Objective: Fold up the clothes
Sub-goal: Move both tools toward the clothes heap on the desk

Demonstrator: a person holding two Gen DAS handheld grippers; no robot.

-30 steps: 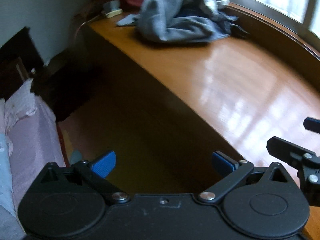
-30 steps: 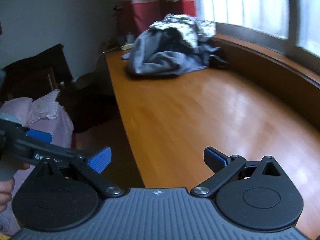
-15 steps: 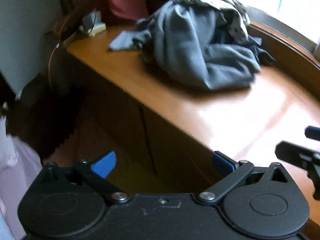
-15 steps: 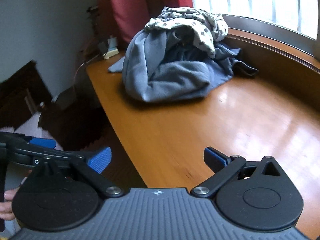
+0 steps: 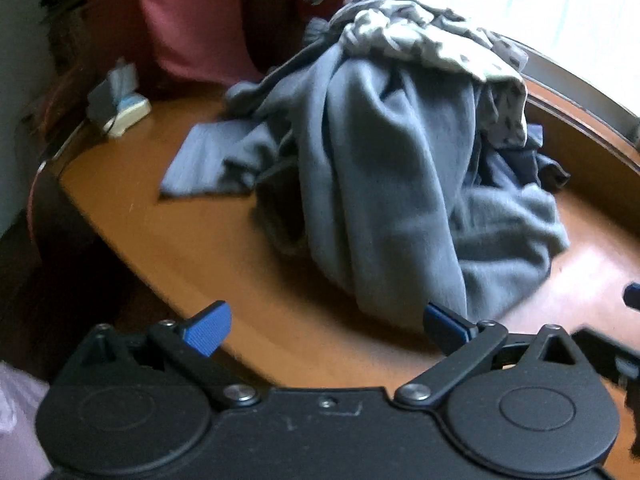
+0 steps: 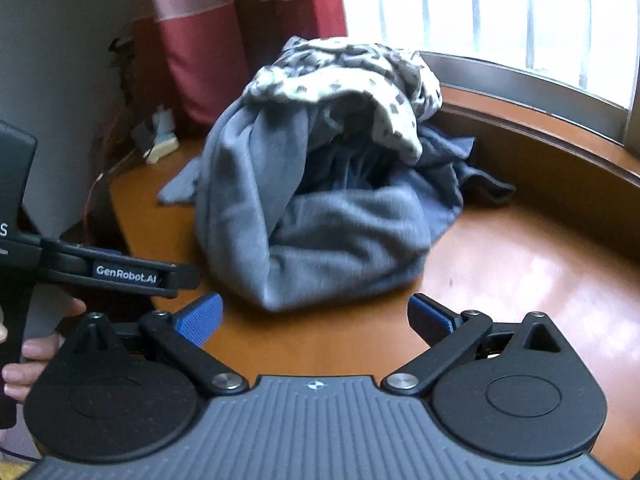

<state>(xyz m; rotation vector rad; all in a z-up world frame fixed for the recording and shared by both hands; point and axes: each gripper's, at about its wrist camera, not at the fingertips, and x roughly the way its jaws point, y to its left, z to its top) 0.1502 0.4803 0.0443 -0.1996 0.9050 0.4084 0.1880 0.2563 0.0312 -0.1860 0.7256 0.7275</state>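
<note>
A glossy wooden table (image 6: 520, 280) fills the scene. At its far left corner sits a small cream box (image 5: 126, 118) — cables trail off it. Red curtain (image 6: 200, 48) behind — bright window (image 6: 500, 12) far right.

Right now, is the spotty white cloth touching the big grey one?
Touching. The right wrist view shows the white patterned cloth draped directly over the top of the crumpled grey garment, no gap between them.

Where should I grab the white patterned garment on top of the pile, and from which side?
Pinch the white patterned garment at its loose front hem, coming from the near side above the grey garment. That edge overhangs freely, so it should lift clear.
</note>
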